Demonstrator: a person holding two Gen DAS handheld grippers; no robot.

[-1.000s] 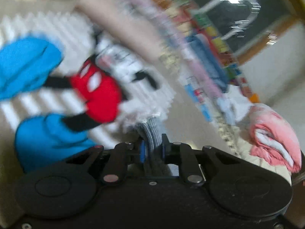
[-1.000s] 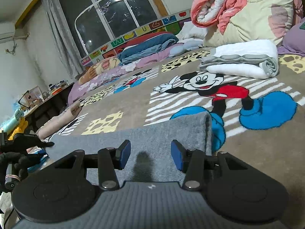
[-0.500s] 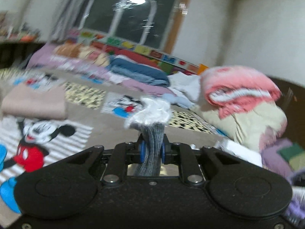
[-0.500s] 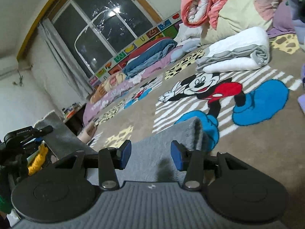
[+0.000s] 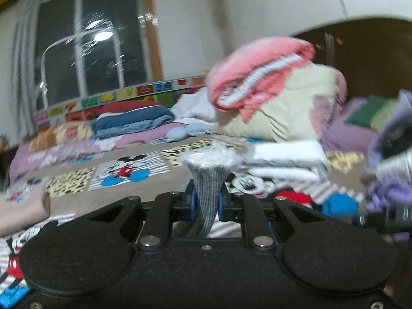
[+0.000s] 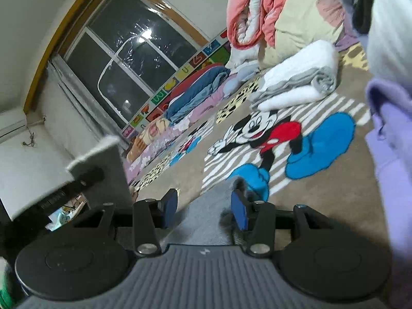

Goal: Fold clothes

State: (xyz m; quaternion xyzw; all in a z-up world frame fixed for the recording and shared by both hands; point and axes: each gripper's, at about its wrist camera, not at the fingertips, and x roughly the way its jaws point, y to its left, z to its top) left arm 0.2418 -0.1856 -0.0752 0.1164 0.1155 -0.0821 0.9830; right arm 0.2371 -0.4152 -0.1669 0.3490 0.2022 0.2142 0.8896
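Note:
A grey knit garment (image 5: 206,193) with a white fleecy lining is pinched between the blue pads of my left gripper (image 5: 206,202), which is shut on it and held above the bed. In the right wrist view the same grey garment (image 6: 206,219) runs under and between the fingers of my right gripper (image 6: 204,209), which stands open. The lifted part of the garment (image 6: 103,170) hangs at the left of that view, with the left gripper's black body beside it.
A cartoon-mouse blanket (image 6: 273,134) covers the bed. A folded white and grey garment (image 6: 301,82) lies behind it, with a pink and cream quilt pile (image 5: 273,90) further back. A person's purple sleeve (image 6: 391,154) fills the right edge. Folded blue bedding (image 5: 131,126) lies under the window.
My left gripper has swung up and around with the grey garment, from facing the blanket to facing the window wall. The right gripper has tilted and stayed open over the garment.

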